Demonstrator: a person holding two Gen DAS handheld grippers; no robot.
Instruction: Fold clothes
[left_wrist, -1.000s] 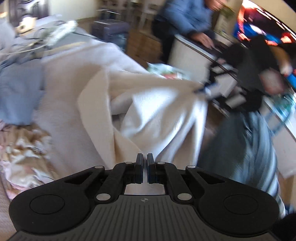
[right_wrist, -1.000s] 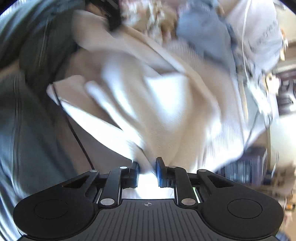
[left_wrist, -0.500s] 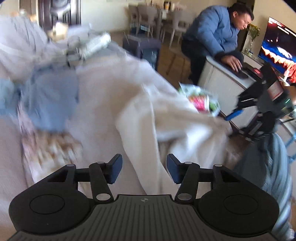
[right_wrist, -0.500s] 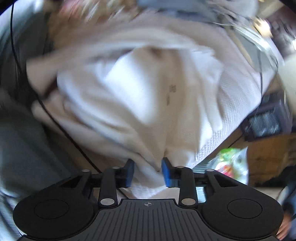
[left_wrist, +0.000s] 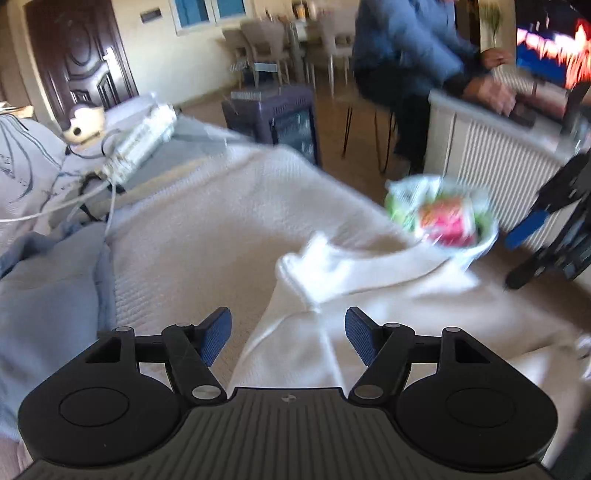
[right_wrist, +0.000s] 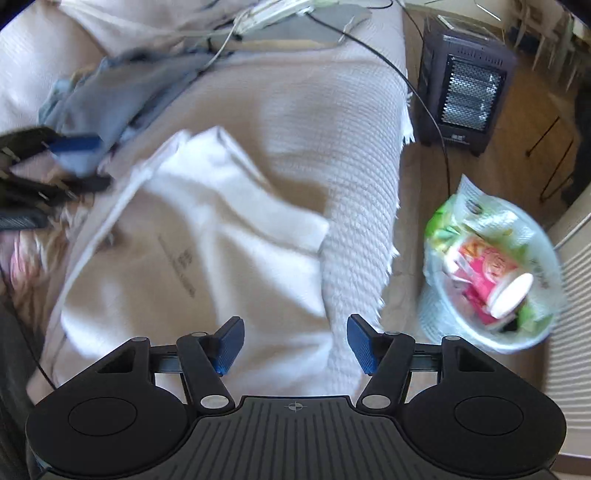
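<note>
A cream-white garment (left_wrist: 354, 295) lies loosely folded on the sofa's beige textured cover (left_wrist: 207, 229); it also shows in the right wrist view (right_wrist: 192, 236) with small grey print on it. My left gripper (left_wrist: 288, 341) is open and empty just above the garment's near edge. My right gripper (right_wrist: 295, 345) is open and empty above the garment's edge by the sofa front. The left gripper shows in the right wrist view (right_wrist: 44, 170) at the left edge; the right gripper shows in the left wrist view (left_wrist: 550, 229) at the right.
A blue-grey garment (left_wrist: 48, 302) lies to the left on the sofa (right_wrist: 110, 99). A waste bin (right_wrist: 491, 273) with colourful packets stands by the sofa front. A dark heater (right_wrist: 465, 92), cables (right_wrist: 428, 107), a seated person (left_wrist: 413, 48) and a radiator cabinet (left_wrist: 491, 158) stand beyond.
Both grippers were shut on the cream garment a second ago; both have let go and opened wide. The garment has dropped onto the sofa and both grippers have pulled back.
</note>
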